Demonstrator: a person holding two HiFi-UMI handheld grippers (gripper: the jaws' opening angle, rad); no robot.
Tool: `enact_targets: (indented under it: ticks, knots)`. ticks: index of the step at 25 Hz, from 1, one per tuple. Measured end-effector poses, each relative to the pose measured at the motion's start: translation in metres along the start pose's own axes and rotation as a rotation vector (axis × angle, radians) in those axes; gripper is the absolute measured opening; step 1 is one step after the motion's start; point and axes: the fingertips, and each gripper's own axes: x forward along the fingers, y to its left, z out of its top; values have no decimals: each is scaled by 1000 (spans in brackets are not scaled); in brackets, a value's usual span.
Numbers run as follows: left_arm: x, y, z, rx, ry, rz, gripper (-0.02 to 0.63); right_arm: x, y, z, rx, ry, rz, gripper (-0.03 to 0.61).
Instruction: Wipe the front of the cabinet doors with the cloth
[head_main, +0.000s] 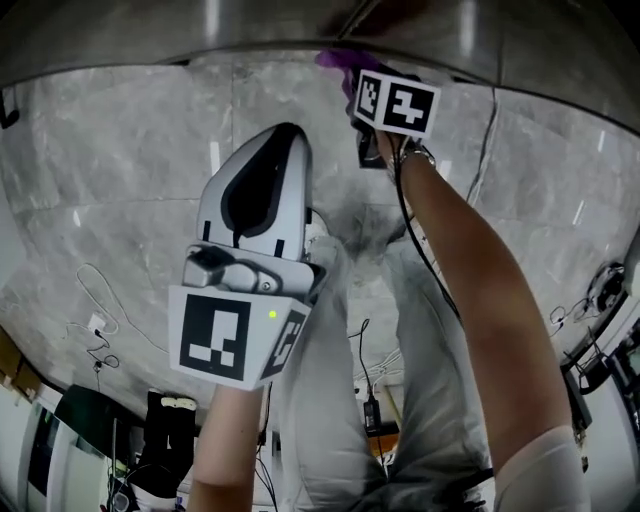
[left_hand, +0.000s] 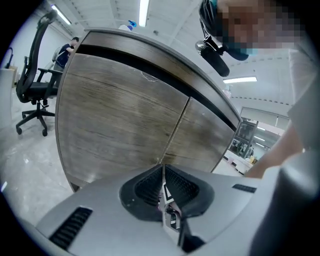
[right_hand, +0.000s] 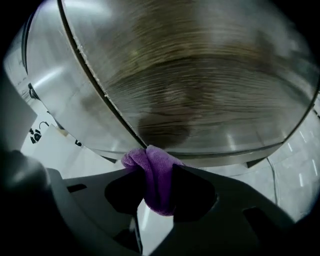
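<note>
My right gripper (right_hand: 156, 176) is shut on a purple cloth (right_hand: 156, 172), and the cloth's bunched top presses against the bottom edge of a wood-grain cabinet door (right_hand: 200, 80). From the head view, the right gripper (head_main: 372, 85) reaches far forward with the purple cloth (head_main: 338, 60) at the cabinet (head_main: 250, 30). My left gripper (left_hand: 163, 192) is held back from the cabinet doors (left_hand: 125, 125); its jaws are shut with nothing between them. In the head view, the left gripper (head_main: 262, 200) hovers over the floor, close to the person's body.
A black office chair (left_hand: 34, 75) stands left of the cabinet. A vertical seam (left_hand: 175, 132) splits the two doors. Cables (head_main: 480, 150) trail over the grey marble floor (head_main: 120, 200). The person's legs and feet (head_main: 330, 260) stand below the grippers.
</note>
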Motion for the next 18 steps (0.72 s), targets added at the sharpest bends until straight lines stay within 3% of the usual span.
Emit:
enact_targets:
  ticks: [11,18]
  knots:
    - [20,-15,-24,30,5,17,23,26,-23,14,1,-15,28,140]
    - [40,-61,-18,29,11,-25,23,-2,-96,15,25,25,-52,140]
